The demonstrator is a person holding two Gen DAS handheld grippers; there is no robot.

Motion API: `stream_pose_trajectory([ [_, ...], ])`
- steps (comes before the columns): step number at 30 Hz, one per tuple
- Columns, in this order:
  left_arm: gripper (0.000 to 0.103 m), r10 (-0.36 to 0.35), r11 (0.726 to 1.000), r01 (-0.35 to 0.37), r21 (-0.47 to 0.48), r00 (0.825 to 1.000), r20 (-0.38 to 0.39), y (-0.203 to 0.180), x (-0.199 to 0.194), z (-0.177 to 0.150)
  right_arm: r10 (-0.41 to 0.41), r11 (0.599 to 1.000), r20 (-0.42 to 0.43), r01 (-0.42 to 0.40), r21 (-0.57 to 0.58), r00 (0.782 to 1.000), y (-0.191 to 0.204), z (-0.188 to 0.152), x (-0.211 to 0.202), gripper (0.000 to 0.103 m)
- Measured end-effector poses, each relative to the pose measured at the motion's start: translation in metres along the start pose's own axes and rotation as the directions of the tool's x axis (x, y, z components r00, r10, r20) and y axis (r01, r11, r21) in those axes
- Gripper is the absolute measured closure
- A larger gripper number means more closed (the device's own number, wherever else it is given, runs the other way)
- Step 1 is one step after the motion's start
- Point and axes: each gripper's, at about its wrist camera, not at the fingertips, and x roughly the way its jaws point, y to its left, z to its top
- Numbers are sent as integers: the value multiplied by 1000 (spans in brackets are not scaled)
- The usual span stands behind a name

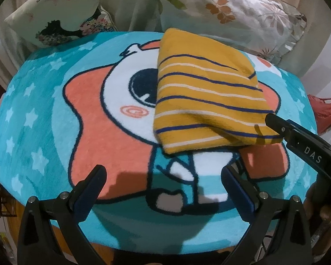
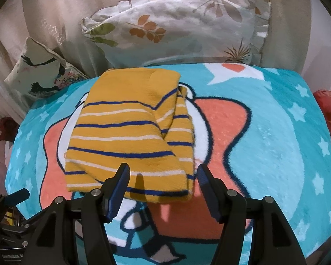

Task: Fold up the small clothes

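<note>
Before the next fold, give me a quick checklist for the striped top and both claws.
1. Striped top already folded and flat on the mat: ok.
2. Right claw open, nothing pinched: ok.
3. Right claw lined up with the top's near edge: ok.
4. Left claw open and empty: ok.
5. Left claw near the top: not ok, it sits over bare mat.
6. Layers even underneath: cannot tell.
</note>
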Motion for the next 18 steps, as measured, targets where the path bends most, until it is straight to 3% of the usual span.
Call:
stream_pose_trajectory([
  [18, 0, -10, 1000, 10, 13, 1000, -13, -9, 2, 0, -10, 1000, 9, 10, 18, 1000, -9, -3, -5, 33],
])
